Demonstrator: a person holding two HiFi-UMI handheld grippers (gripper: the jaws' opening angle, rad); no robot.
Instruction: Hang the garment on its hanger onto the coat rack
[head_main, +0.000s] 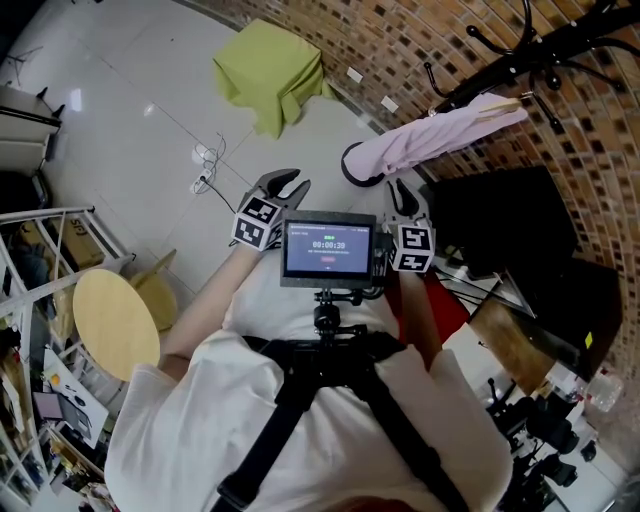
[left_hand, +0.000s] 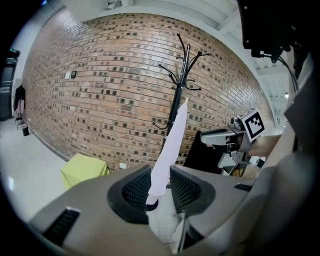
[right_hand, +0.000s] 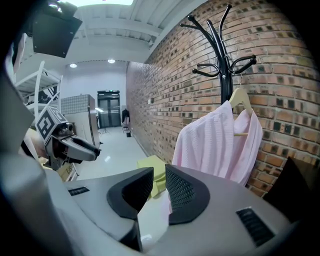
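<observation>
Both my grippers are empty: the left gripper has its jaws spread, and the right gripper shows only a narrow gap. Ahead of them, well apart, the pink robe hangs on its wooden hanger from the coat rack. I judge the hanging done.

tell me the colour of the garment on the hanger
The garment is pale pink; the right gripper view shows it best.
</observation>
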